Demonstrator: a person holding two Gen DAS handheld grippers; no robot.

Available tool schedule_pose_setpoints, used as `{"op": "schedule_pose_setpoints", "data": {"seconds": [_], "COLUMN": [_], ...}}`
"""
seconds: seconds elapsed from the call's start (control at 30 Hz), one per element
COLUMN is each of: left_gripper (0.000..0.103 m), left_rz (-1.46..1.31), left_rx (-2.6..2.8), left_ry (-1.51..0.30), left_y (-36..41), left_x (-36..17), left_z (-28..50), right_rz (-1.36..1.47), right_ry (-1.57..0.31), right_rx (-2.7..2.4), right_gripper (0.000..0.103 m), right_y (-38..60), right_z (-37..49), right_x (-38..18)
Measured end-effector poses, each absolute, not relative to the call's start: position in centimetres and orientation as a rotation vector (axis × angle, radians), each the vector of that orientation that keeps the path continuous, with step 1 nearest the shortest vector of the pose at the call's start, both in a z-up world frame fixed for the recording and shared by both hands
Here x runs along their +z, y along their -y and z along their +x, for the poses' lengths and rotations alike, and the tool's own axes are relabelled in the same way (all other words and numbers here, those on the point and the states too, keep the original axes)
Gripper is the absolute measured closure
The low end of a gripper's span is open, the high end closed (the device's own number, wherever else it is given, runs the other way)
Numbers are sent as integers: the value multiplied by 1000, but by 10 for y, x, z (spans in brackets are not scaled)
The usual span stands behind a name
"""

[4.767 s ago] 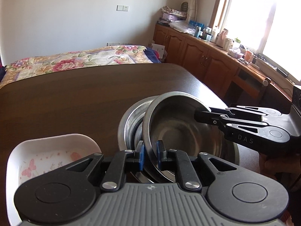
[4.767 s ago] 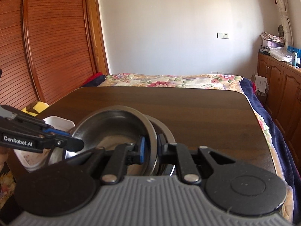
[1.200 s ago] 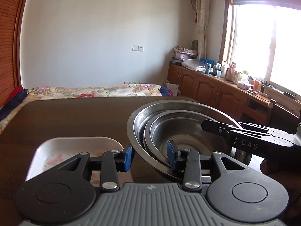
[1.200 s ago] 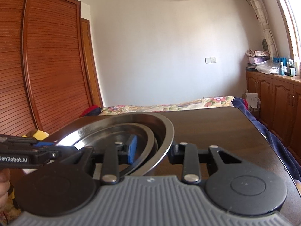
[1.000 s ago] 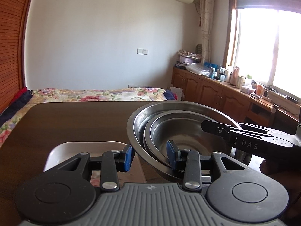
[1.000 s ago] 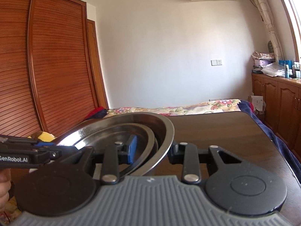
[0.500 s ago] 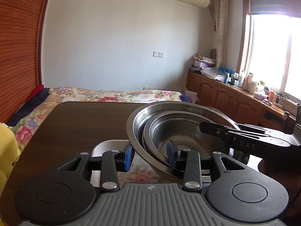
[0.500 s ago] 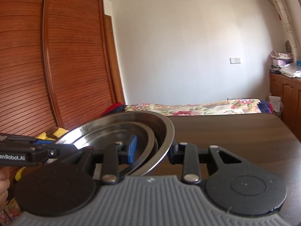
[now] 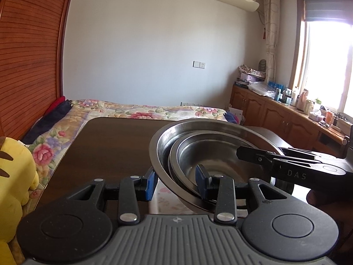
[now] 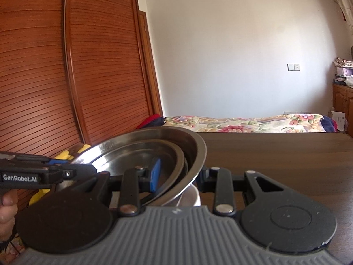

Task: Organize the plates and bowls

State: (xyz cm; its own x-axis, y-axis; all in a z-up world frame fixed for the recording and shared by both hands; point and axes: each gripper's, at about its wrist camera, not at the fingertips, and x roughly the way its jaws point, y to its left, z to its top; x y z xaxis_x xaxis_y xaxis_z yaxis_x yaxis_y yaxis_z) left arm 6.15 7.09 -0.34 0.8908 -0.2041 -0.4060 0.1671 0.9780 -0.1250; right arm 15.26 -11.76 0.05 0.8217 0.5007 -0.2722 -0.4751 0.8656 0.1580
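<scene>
A nested stack of steel bowls [image 9: 211, 154] hangs tilted above the dark table [image 9: 110, 145]. My left gripper [image 9: 176, 183] is shut on its near rim, one blue pad outside the big bowl and one inside. In the right wrist view the same stack [image 10: 141, 150] sits in my right gripper [image 10: 179, 175], also shut across the rim. Each gripper shows in the other's view, at opposite sides of the stack. A white dish with a pink flower print [image 9: 163, 196] lies on the table directly under the stack; only its edge [image 10: 192, 196] shows.
A yellow plush toy [image 9: 15, 176] sits off the table's left edge. A bed with a floral cover [image 9: 141, 110] lies beyond the far edge. A slatted wooden wardrobe [image 10: 66, 77] stands left, low cabinets [image 9: 275, 114] under the window on the right.
Both grippers have carried the bowl stack leftward, and both views have swung left. The white dish, earlier beside the stack, now lies beneath it. Neither grip has changed.
</scene>
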Motion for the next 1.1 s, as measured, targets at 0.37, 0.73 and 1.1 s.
{"op": "schedule_pose_setpoints", "data": {"seconds": [0.37, 0.73, 1.1], "left_gripper": [63, 63, 62], "left_rz": [-103, -96, -90], "left_rx": [-197, -213, -220], "left_ry": [-470, -486, -474], "left_y": [-78, -79, -81], "left_x": [-16, -22, -25], "left_z": [65, 65, 65], "right_rz": [84, 96, 80], "right_ry": [-374, -409, -401], "right_rx": [528, 521, 523], "right_gripper": [68, 68, 64], "right_y": [109, 108, 107], "right_z": [155, 155, 157], "right_x": [-11, -16, -19]}}
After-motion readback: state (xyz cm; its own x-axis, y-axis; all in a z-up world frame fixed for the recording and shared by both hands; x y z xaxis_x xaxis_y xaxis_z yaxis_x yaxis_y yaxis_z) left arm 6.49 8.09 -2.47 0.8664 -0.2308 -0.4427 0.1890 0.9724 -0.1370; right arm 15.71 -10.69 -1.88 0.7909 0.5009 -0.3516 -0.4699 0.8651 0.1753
